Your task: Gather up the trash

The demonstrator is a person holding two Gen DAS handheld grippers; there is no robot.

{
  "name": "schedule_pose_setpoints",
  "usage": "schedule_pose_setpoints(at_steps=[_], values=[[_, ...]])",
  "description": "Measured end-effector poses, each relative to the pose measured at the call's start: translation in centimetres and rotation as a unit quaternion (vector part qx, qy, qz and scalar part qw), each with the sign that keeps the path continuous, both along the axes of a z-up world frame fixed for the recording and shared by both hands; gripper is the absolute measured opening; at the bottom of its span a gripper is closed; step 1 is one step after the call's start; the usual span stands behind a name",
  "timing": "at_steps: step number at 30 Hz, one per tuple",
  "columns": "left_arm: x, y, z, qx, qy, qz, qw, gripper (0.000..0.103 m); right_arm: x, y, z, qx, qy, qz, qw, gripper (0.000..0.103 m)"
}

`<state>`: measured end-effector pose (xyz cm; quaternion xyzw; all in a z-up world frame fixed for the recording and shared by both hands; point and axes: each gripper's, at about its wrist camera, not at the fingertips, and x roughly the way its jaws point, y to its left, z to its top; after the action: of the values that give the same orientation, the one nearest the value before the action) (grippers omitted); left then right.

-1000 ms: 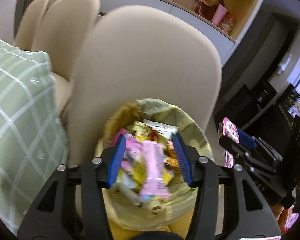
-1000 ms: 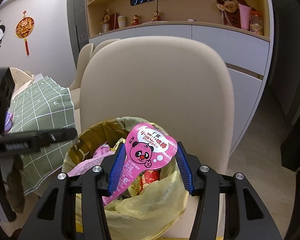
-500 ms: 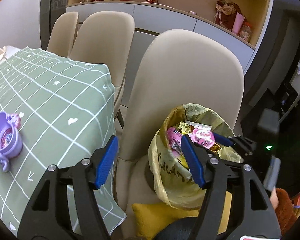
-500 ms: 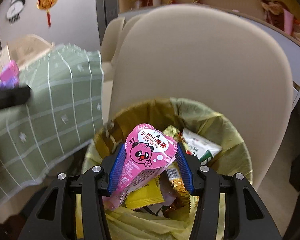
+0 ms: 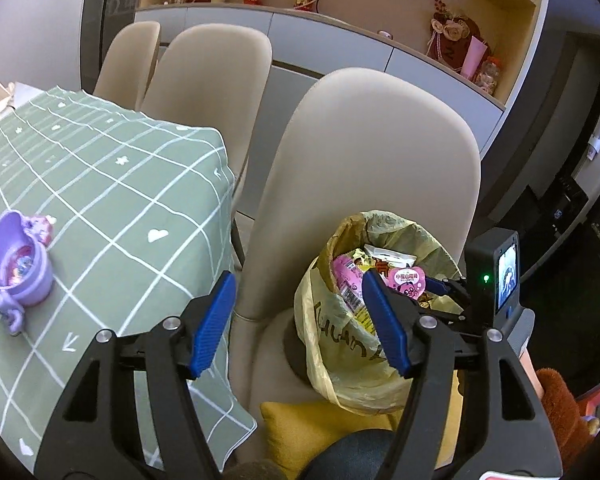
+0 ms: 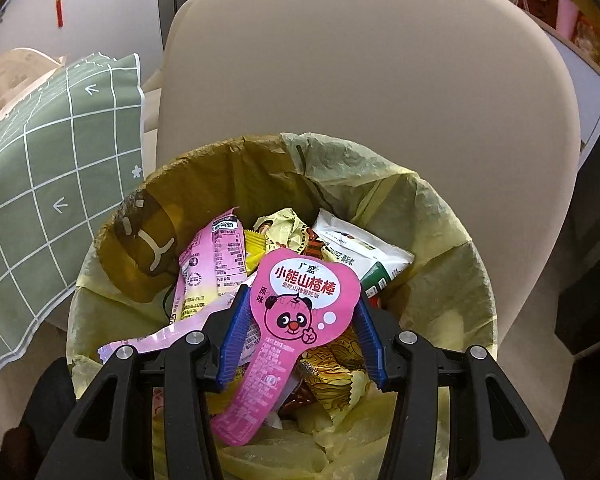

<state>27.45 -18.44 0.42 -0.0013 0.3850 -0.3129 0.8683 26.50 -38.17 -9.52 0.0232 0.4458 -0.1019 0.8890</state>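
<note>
A bin lined with a yellow bag [image 6: 440, 216] stands on a beige chair seat and holds several snack wrappers. My right gripper [image 6: 300, 320] is shut on a pink panda-print wrapper [image 6: 300, 300] and holds it over the bin's mouth. In the left wrist view the bin [image 5: 340, 344] sits right of centre with the right gripper [image 5: 432, 284] and pink wrapper [image 5: 408, 280] over it. My left gripper [image 5: 300, 320] is open and empty, back from the bin, between table edge and chair.
A table with a green checked cloth [image 5: 100, 200] is at the left, with a purple toy cup [image 5: 16, 268] on it. Beige chairs [image 5: 372, 168] stand behind bin and table. A yellow cushion [image 5: 312, 428] lies below the bin. A cabinet with ornaments [image 5: 456, 40] lines the back wall.
My left gripper has let go of its wrappers into the bin and pulled back and left, jaws wide open. My right gripper has moved in over the bin with the pink wrapper.
</note>
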Motion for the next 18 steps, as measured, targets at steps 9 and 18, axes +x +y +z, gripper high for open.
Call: schedule_pose_setpoints(at_steps=[9,18], values=[[-3.7,3.9,1.3,0.004,-0.025,0.031,0.9992,0.066,-3.1,-1.0,2.8,0.081,-0.063,-0.018,0.995,0.065],[-11.0,9.7,2.4,0.007,-0.072,0.076,0.9945,0.068,-11.7,4.0,8.6,0.088,-0.133,-0.004,0.987,0.065]])
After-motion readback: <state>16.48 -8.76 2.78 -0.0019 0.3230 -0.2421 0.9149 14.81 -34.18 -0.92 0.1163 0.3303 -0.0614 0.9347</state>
